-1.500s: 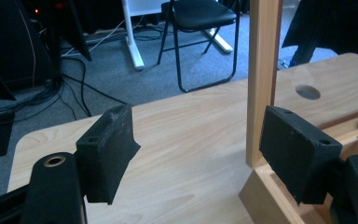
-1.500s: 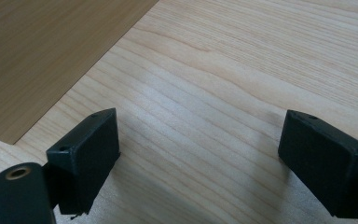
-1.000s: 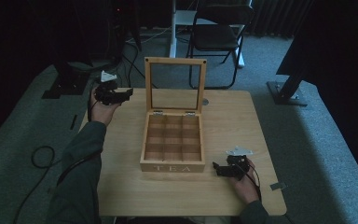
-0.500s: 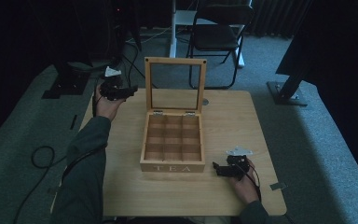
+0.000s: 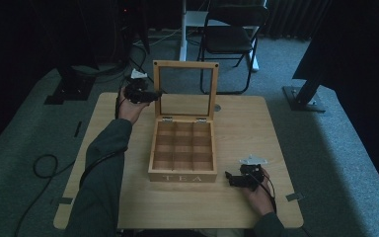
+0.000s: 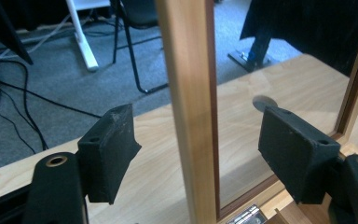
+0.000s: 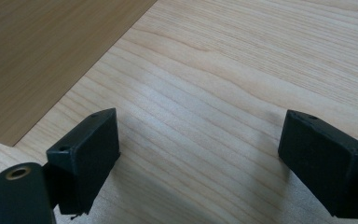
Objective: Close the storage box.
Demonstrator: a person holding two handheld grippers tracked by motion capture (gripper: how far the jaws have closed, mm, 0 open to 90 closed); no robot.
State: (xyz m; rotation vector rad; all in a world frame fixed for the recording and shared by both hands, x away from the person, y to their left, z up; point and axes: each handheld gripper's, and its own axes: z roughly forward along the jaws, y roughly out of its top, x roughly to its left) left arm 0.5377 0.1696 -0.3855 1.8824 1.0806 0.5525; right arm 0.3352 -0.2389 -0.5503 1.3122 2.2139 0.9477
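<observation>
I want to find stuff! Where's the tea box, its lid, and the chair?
tea box [image 5: 182,177]: high view, front wall.
lid [image 5: 185,64]: high view, top rail.
chair [image 5: 229,38]: high view, seat.

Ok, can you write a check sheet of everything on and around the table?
Surface: light wooden table, bare wood.
Job's things: wooden tea box, compartments look empty; glass-paned lid upright.
Clutter: small round disc behind box.
Grippers: left gripper open, straddling the lid's frame edge; right gripper open above the table, right of box.
Cables: black cable on floor.
Surroundings: grey carpet, black folding chair, stand bases.
</observation>
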